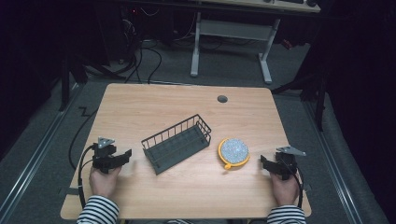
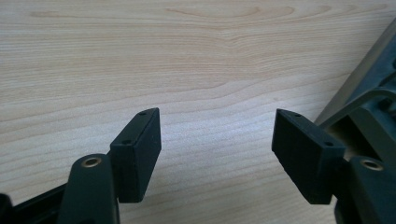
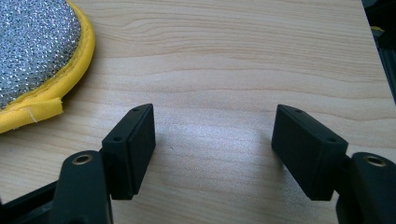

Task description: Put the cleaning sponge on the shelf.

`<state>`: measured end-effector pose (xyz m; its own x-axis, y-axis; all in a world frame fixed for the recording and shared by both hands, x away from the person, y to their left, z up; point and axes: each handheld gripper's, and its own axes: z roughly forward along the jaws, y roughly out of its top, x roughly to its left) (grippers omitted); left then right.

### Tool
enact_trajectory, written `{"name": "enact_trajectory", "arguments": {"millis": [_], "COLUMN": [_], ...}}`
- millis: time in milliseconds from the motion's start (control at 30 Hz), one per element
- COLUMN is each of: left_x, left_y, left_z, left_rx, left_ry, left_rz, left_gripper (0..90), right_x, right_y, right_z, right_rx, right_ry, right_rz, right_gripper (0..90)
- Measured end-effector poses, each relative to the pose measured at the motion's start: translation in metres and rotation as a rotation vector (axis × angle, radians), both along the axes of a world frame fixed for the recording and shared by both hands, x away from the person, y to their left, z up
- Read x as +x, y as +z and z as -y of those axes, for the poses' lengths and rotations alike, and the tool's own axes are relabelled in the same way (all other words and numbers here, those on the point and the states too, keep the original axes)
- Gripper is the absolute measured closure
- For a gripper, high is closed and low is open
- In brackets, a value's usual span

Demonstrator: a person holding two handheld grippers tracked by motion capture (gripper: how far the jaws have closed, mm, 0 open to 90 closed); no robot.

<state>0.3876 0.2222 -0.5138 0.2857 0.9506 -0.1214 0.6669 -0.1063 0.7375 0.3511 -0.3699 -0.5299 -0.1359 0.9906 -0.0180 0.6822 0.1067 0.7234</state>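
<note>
A: Surface?
B: Light wood-grain counter (image 1: 140, 107), rounded corners, grey cable plug (image 1: 222, 99) near the far edge. Grain runs wavy in both gripper views.

A: What's on it?
B: Dark wire basket (image 1: 176, 143) about centre, set at an angle, nothing in it. Just right of it, apart, a round scrubber (image 1: 234, 152), silver glitter face, yellow rim, small yellow tab at its near side.

A: Left tongs?
B: Left tongs (image 1: 125, 155) wide, nothing between the jaws, low over bare wood at the near left, pointing toward the basket. In the left gripper view the left tongs (image 2: 217, 140) frame plain wood, with a basket corner (image 2: 369, 93) at the right edge.

A: Right?
B: Right tongs (image 1: 264, 162) wide too, holding nothing, near right, aimed at the scrubber but clear of it. In the right gripper view the right tongs (image 3: 215, 137) sit over bare wood, scrubber (image 3: 32, 51) at upper left, apart from the jaw.

A: Hands?
B: Left hand (image 1: 103, 179) and right hand (image 1: 284, 187) grip from the bottom edge, striped sleeves (image 1: 99, 212).

A: Room?
B: Dark. Grey carpet (image 1: 42, 154), second desk with white legs (image 1: 233, 37) behind, black cables (image 1: 144, 60) on the floor at back left.
</note>
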Motion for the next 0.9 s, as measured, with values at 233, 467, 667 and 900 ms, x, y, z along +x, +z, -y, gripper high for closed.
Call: {"name": "enact_trajectory", "arguments": {"millis": [233,467,667,900], "left_x": [0.007,0.011,0.014,0.015], "left_y": [-0.007,-0.011,-0.015,-0.019], "left_z": [0.000,0.000,-0.001,-0.002], "left_rx": [0.033,0.027,0.043,0.090], "left_ry": [0.019,0.032,0.047,0.043], "left_rz": [-0.008,-0.013,-0.021,-0.011], "left_gripper": [33.5,33.3,33.1,32.7], "right_x": [0.000,0.000,0.000,0.001], "right_y": [0.000,0.000,0.000,0.000], "right_z": [0.000,0.000,0.000,-0.001], "right_rx": [0.000,0.000,-0.001,0.000], "right_ry": [0.000,0.000,0.003,0.007], "right_rz": [0.000,0.000,0.001,-0.001], "right_gripper": [30.5,30.5,30.7,30.7]}}
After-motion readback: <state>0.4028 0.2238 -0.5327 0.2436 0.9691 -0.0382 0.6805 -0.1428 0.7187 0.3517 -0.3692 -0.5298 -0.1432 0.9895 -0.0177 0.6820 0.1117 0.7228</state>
